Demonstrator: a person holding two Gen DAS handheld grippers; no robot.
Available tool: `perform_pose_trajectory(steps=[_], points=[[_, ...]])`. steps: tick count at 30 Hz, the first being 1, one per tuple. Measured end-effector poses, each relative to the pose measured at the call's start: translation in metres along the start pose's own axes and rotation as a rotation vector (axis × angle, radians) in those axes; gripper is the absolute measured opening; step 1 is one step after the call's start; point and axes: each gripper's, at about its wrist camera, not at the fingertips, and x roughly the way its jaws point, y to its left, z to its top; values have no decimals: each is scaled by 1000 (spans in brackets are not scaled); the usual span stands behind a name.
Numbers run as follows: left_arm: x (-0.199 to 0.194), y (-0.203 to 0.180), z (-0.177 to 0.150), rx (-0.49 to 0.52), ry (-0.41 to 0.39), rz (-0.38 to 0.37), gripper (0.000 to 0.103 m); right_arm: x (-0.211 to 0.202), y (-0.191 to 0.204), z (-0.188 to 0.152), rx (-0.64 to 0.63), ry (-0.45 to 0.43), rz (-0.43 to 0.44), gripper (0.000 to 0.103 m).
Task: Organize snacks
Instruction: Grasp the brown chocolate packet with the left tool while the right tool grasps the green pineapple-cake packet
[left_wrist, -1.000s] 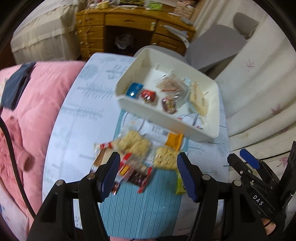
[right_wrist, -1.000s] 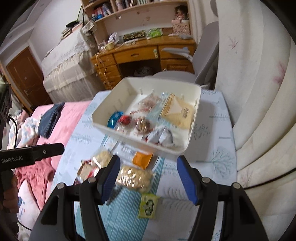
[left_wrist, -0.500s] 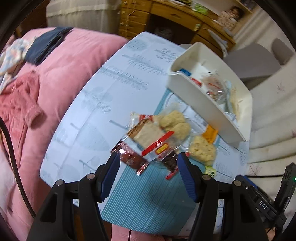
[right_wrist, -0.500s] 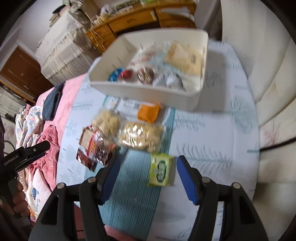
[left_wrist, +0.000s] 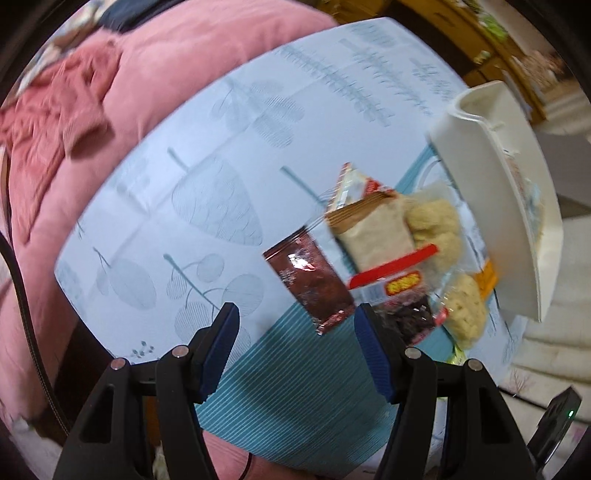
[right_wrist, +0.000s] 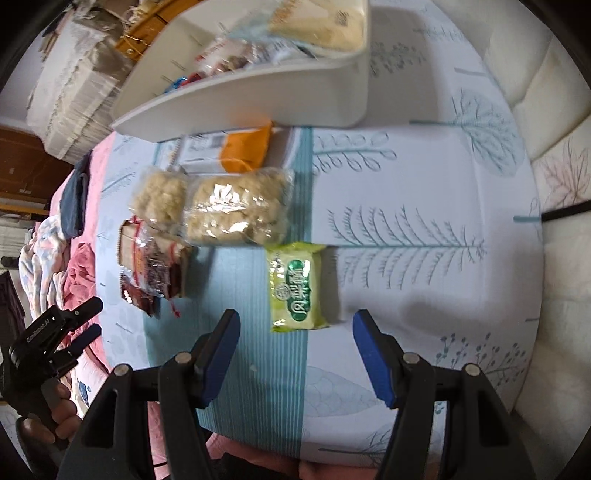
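Loose snacks lie on the table in front of a white bin (right_wrist: 258, 92) that holds several packets. My left gripper (left_wrist: 295, 343) is open and empty, just short of a dark red foil packet (left_wrist: 310, 280) and a clear cracker pack with a red label (left_wrist: 384, 243). My right gripper (right_wrist: 293, 354) is open and empty, close above a green packet (right_wrist: 297, 290). Two clear bags of pale puffed snacks (right_wrist: 236, 206) and an orange packet (right_wrist: 245, 151) lie between the green packet and the bin. The left gripper also shows in the right wrist view (right_wrist: 79, 325).
The table carries a pale leaf-print cloth (right_wrist: 424, 221) with a teal striped part (left_wrist: 295, 387). A pink quilt (left_wrist: 122, 110) lies along its left side. A white cushioned surface (right_wrist: 554, 129) borders the right. A wooden desk (left_wrist: 491, 55) stands beyond the bin.
Both grippers have dropped lower and closer to the table. The left one swung left toward the red foil packet; the right one came down over the green packet. Both stayed open.
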Motion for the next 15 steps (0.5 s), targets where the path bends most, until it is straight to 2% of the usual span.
perform_pose_trajectory(steps=[7, 12, 15], points=[[33, 13, 7, -104, 97, -48, 63, 15, -4, 5, 33, 46, -34, 64], [41, 16, 14, -152, 105, -63, 63, 20, -2, 11, 28, 46, -59, 64], [44, 18, 20, -197, 102, -63, 57, 24, -1, 14, 22, 50, -68, 60]])
